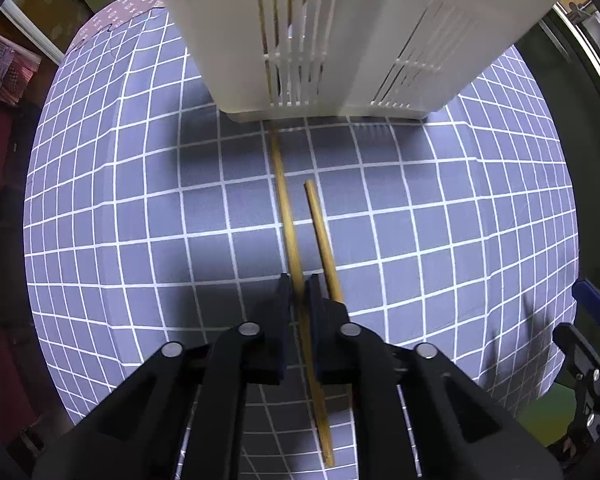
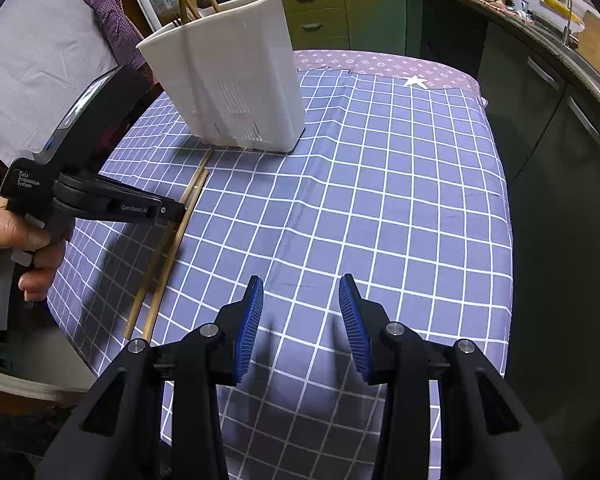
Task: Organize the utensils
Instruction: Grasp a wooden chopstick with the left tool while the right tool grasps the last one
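A white slotted utensil holder (image 1: pixel 332 36) stands on the checked cloth, with several wooden chopsticks upright inside it (image 2: pixel 228 80). Two wooden chopsticks lie on the cloth in front of it. My left gripper (image 1: pixel 299 280) is shut on the longer chopstick (image 1: pixel 284 196), whose far tip reaches the holder's base. The second chopstick (image 1: pixel 320 232) lies just right of the gripper, free. In the right wrist view both chopsticks (image 2: pixel 168 256) run along the cloth's left side under the left gripper (image 2: pixel 176 210). My right gripper (image 2: pixel 300 284) is open and empty above the cloth's near middle.
The table is covered by a purple checked cloth (image 2: pixel 380 200). Green kitchen cabinets (image 2: pixel 340 12) and a dark counter (image 2: pixel 540 20) curve along the back and right. A person's hand (image 2: pixel 8 236) holds the left gripper at the table's left edge.
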The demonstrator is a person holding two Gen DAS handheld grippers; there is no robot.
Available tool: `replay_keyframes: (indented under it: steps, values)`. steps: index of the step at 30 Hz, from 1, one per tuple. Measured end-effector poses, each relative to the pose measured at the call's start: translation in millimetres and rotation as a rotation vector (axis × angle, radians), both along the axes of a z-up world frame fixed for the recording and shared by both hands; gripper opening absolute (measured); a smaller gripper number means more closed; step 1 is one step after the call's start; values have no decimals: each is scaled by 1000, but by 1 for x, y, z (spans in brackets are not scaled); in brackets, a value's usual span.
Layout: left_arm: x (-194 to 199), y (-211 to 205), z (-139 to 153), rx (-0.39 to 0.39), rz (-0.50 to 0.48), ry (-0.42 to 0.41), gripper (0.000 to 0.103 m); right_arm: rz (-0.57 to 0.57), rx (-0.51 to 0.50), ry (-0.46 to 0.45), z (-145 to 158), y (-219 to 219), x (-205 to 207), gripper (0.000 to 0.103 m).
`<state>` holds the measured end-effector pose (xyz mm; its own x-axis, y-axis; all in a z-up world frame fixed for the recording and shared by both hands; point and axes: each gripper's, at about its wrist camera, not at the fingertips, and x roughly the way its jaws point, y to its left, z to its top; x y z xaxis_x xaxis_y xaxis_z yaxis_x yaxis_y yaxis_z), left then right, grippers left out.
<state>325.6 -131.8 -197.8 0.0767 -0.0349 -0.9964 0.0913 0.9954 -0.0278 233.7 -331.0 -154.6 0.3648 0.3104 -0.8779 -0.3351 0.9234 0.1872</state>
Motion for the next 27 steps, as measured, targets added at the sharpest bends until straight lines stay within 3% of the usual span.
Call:
replay_keyframes:
  steps: [5, 9, 19, 24, 27]
  values:
    - [-7, 18, 2, -33, 18, -19, 7, 2, -5, 5, -2, 1, -1, 40]
    - [-21, 36, 19, -77, 25, -97, 7, 19, -8, 40, -7, 7, 2, 40]
    - [-92, 86, 85, -175, 7, -392, 7, 97, -43, 118, -16, 53, 12, 44]
    - [-126, 100, 104, -157, -22, -538, 7, 150, -50, 150, -21, 93, 21, 43]
    - [-140, 105, 107, -165, -28, -581, 7, 176, -68, 170, -25, 120, 29, 40]
